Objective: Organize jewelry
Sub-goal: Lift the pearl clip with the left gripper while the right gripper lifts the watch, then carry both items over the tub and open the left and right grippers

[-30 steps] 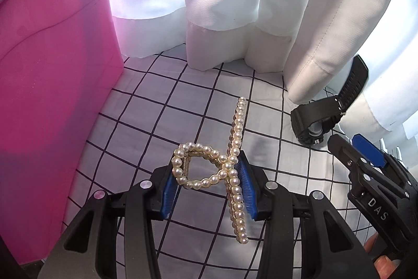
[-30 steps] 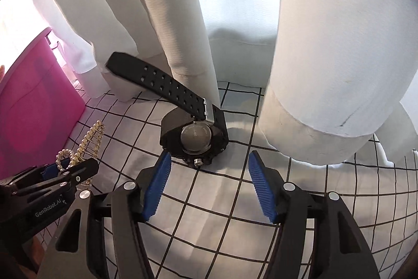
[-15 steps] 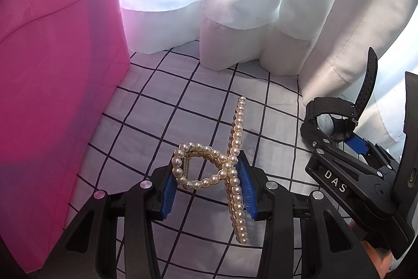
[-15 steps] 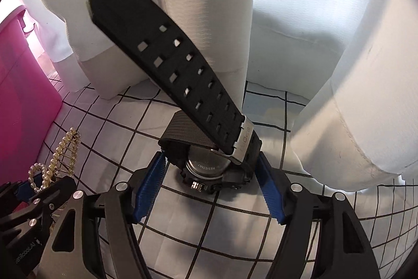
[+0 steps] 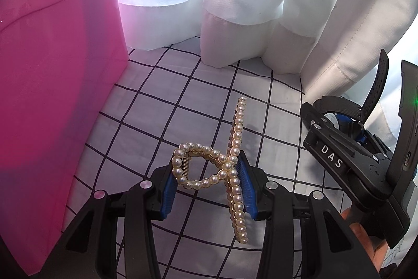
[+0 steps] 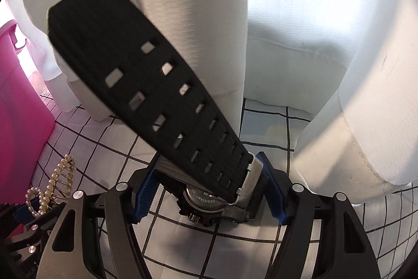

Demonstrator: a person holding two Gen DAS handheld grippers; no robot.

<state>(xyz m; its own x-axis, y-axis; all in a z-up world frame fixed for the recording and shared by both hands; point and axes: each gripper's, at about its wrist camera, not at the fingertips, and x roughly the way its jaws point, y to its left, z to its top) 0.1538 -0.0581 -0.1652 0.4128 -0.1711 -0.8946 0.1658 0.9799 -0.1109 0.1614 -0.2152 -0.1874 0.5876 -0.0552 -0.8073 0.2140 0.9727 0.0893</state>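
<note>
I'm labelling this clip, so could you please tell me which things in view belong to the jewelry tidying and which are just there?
Part of the job:
- pearl hair claw, in the left hand-held gripper
- black watch, in the right hand-held gripper
- pink bin, probably

Just there:
- white curtain
- checked cloth

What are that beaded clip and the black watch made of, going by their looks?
Beaded clip: glossy cream beads, probably faux pearl, on gold-toned metal teeth with a coil spring. Black watch: matte perforated strap, likely rubber or resin; the engraved back and strap keeper look like brushed steel.
</note>
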